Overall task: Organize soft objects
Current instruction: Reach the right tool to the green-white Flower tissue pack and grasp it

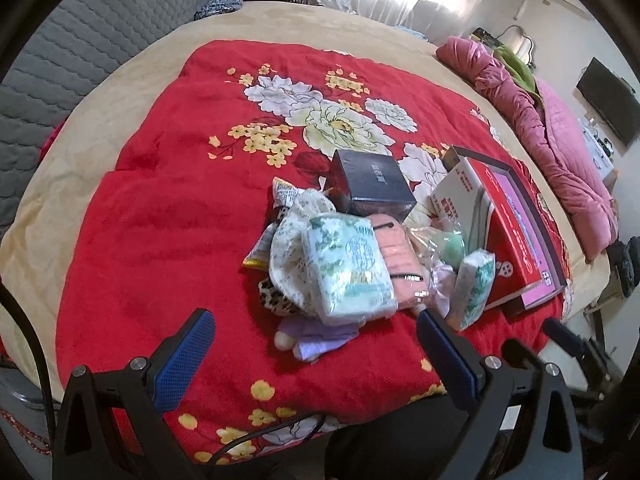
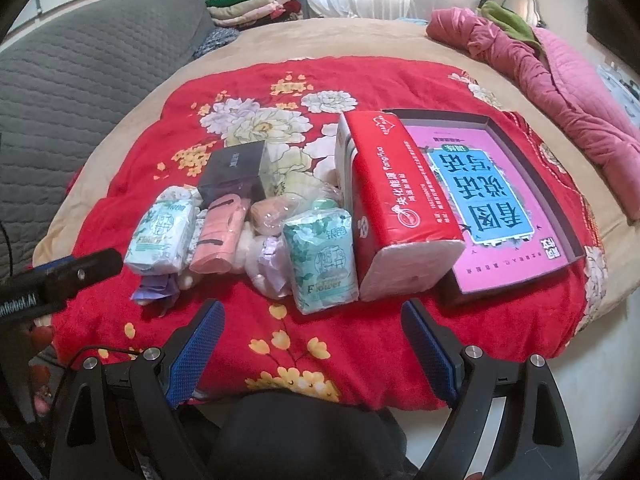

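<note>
A heap of soft things lies on the red flowered blanket (image 1: 160, 220). It holds two green-printed tissue packs (image 1: 348, 268) (image 2: 322, 254), a second pack (image 2: 160, 236), a pink folded pouch (image 2: 218, 236), a lilac plush toy (image 1: 316, 338) and floral cloth (image 1: 288, 240). A red tissue brick (image 2: 392, 208) leans on an open box tray with a pink book (image 2: 492, 204). A dark box (image 1: 374, 184) sits behind the heap. My left gripper (image 1: 316, 352) is open just short of the plush toy. My right gripper (image 2: 312, 344) is open in front of the packs, holding nothing.
A pink quilt (image 1: 552, 152) is bunched along the bed's right edge. Folded clothes (image 2: 248, 8) are stacked at the far end beside a grey quilted headboard (image 2: 80, 72). The blanket's left half (image 1: 140, 200) is bare. A cable (image 1: 272, 432) runs under my left gripper.
</note>
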A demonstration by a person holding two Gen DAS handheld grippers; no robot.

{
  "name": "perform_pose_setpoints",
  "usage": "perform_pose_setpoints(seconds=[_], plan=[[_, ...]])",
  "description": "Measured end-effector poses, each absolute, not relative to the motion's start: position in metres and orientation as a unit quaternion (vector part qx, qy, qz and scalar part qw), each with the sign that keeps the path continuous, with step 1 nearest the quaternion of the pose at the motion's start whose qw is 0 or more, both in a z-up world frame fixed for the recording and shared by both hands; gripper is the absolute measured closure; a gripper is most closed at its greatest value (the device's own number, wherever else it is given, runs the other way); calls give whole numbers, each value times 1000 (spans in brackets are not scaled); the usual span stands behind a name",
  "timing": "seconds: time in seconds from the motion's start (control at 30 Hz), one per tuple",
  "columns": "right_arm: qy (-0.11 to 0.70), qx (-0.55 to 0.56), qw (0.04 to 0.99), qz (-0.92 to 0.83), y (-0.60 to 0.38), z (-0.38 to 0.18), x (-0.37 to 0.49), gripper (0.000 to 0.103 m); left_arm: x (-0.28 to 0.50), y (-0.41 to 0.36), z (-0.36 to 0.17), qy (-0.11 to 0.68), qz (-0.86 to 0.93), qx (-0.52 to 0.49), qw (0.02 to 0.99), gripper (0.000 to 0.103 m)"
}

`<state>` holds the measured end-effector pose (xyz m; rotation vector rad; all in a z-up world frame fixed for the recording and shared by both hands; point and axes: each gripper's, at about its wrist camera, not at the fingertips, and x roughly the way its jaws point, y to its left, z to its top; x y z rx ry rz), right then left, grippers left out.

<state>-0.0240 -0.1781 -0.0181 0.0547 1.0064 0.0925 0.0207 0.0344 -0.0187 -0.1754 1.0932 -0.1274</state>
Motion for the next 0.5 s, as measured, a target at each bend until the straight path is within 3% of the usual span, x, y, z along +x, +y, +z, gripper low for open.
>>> perform_pose_setpoints(seconds=[0.23, 0.5], plan=[[489, 35, 870, 53, -176, -27, -13, 13, 48, 4, -25, 547, -53, -38, 835, 2], [493, 28, 868, 51, -175, -39, 12, 13, 66, -14, -35, 557, -36, 3, 830, 9]])
